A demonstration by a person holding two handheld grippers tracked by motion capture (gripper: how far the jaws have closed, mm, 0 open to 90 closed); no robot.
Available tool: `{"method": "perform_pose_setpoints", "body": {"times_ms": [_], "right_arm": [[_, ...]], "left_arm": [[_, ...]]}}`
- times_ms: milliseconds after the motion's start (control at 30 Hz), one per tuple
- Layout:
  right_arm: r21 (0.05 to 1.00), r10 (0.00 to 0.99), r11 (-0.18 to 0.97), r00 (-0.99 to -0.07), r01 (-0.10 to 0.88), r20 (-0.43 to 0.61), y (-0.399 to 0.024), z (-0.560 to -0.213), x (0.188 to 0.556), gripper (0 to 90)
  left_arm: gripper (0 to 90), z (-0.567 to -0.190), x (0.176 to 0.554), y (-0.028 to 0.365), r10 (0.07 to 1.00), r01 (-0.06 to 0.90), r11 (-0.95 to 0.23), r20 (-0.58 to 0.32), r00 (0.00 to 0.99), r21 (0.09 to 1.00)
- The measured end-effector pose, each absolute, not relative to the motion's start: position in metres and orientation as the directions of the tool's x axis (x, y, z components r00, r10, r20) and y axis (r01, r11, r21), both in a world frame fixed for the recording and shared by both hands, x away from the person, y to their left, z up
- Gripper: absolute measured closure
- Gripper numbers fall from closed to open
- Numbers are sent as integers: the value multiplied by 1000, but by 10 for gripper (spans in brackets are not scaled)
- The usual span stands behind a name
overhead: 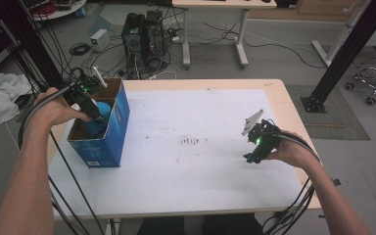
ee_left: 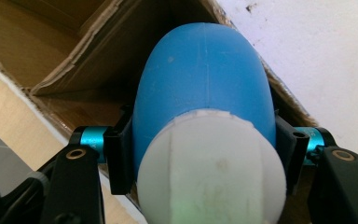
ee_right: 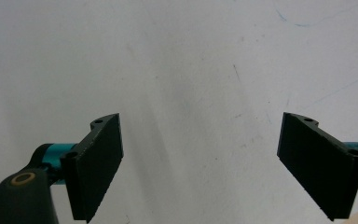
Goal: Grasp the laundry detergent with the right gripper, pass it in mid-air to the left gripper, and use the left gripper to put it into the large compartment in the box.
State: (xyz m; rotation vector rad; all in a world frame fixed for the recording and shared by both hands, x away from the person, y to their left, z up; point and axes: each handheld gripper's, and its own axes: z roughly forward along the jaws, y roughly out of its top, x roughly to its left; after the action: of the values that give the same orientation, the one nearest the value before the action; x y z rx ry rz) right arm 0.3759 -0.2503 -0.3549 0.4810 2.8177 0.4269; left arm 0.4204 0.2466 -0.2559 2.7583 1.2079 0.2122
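Gripping a smooth blue egg-shaped object with a flat white end (ee_left: 205,93), the left claw (overhead: 97,116) reaches down into the open blue cardboard box (overhead: 117,128) at the left edge of the desk (overhead: 196,181). In the left gripper view both black pads (ee_left: 119,154) press against the sides of the blue object, just where its blue body meets the white end, and the rounded blue tip points down toward the brown inner walls and torn flaps of the box. Seen from the high view, the blue object sits inside the box opening, below the rim, with the person's left hand (overhead: 54,108) above the box's outer side and the claw's cable looping away from the box.

Well apart from the box, near the far right side of the desk, the right claw (overhead: 250,157) hangs just over the white desk cover in the person's right hand (overhead: 288,152), with a green light glowing on its body and a grey three-cornered plate (overhead: 252,121) standing on top. In the right gripper view its two black pads (ee_right: 98,163) stand wide apart with nothing between them, only the bare, lightly scuffed white surface beyond. Between the box and that claw, the cover carries a small patch of dark brown marks (overhead: 191,142).
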Motion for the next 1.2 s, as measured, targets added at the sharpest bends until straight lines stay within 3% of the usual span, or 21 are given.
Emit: {"method": "perform_pose_setpoints", "body": {"times_ms": [467, 667, 1200], "right_arm": [[309, 357, 906, -913, 288, -195, -250, -359, 377, 134], [305, 358, 907, -914, 290, -193, -249, -361, 378, 134], [299, 357, 909, -913, 292, -196, -246, -363, 377, 134]], "left_arm": [[381, -272, 421, 253, 705, 695, -708, 81, 704, 126], [381, -278, 419, 254, 715, 698, -696, 75, 695, 169], [378, -279, 413, 255, 684, 668, -727, 93, 723, 159]]}}
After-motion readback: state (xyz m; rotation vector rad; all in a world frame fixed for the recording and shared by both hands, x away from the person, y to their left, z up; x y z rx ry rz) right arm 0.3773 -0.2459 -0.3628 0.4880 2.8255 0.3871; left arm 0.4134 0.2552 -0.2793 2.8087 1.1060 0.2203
